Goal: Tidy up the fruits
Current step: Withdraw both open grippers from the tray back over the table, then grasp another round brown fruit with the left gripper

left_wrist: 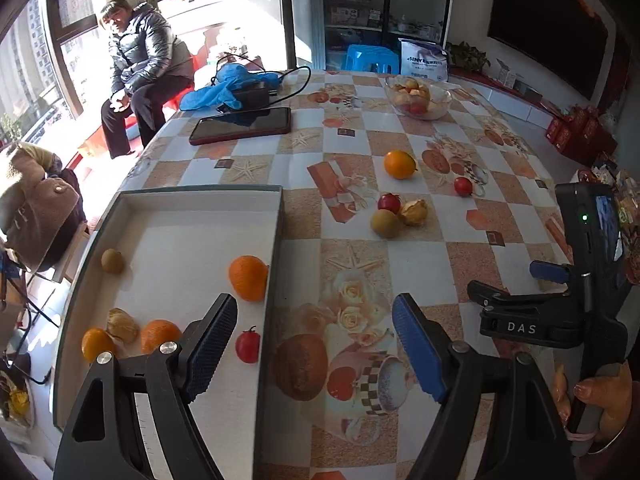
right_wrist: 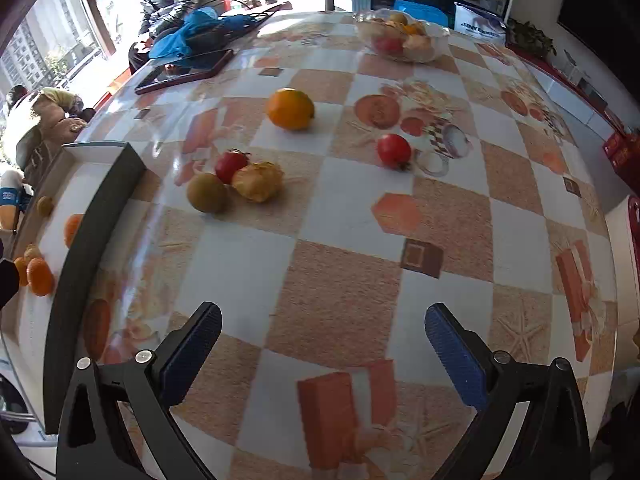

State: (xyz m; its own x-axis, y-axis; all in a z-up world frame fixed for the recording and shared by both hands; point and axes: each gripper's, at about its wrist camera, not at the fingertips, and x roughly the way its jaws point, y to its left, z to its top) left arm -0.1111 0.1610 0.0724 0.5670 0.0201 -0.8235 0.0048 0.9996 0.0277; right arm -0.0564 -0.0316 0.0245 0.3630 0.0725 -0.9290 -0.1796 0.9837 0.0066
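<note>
Six fruits in the white box (left_wrist: pixel 192 216), to the left of the left claw (left_wrist: pixel 316 344): small red tomato (left_wrist: pixel 247 345) just off its left finger, big orange (left_wrist: pixel 248 278) ahead of that finger against the box wall, three more pieces at the near left corner, brownish round one (left_wrist: pixel 112 261) at the far left. Five more loose on the patterned tablecloth (right_wrist: pixel 344 296), ahead of the right claw (right_wrist: pixel 324 356): orange (right_wrist: pixel 291 109) farthest, red tomato (right_wrist: pixel 394 151) ahead and slightly right, then a touching cluster ahead-left, brown fruit (right_wrist: pixel 207 193), husked yellow fruit (right_wrist: pixel 258 181) and another tomato (right_wrist: pixel 230 165). Glass bowl of fruit (right_wrist: pixel 400 36) at the far edge. Left claw spread wide, empty, straddling the box's right wall. Right claw (left_wrist: pixel 552 300) likewise spread, empty, low over bare cloth. Dark tablet (left_wrist: pixel 242 125) far ahead-left of the left claw.
</note>
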